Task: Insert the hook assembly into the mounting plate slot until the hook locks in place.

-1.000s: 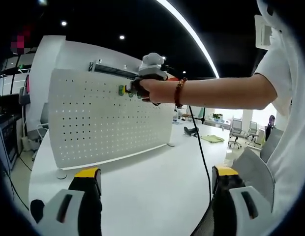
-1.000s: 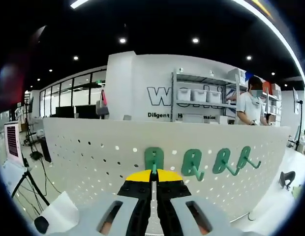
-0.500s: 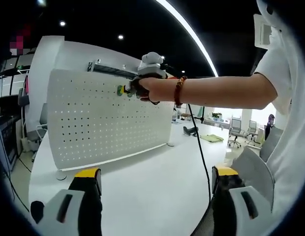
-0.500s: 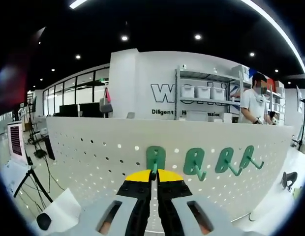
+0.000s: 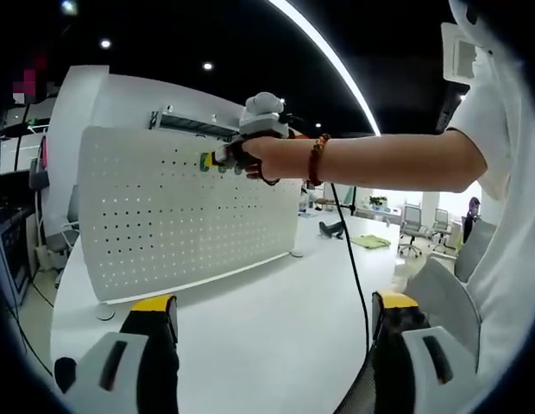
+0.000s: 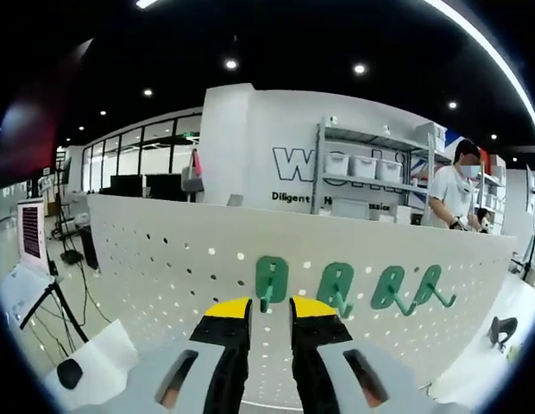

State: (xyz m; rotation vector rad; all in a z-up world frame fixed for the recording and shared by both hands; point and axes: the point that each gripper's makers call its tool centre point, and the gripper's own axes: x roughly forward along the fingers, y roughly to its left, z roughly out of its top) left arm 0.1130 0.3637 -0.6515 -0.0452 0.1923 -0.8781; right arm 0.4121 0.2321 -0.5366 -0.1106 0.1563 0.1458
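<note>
Lettering on the wall ahead of me
I read "Diligent" on the far white wall [image 6: 276, 138]; bigger letters above are cut off.

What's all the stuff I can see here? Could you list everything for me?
Pegboard: one, white, standing upright on the table.
Hooks: four, green, in a row on the pegboard ahead of the right gripper.
Table: one, white, under the pegboard.
Shelving rack: one, grey, behind the pegboard, with white bins.
Wall lettering: dark, on the white wall behind.
Office chairs: several, grey, far back in the left gripper view.
Another person: one, white shirt, beside the shelving.
Cable: one, black, hanging from the right gripper.
Person's arm: one, beaded bracelet at the wrist, reaching to the pegboard.
Right gripper: yellow-tipped, jaws slightly apart, just in front of the leftmost hook.
Left gripper: yellow-tipped, jaws wide apart, above the table.
</note>
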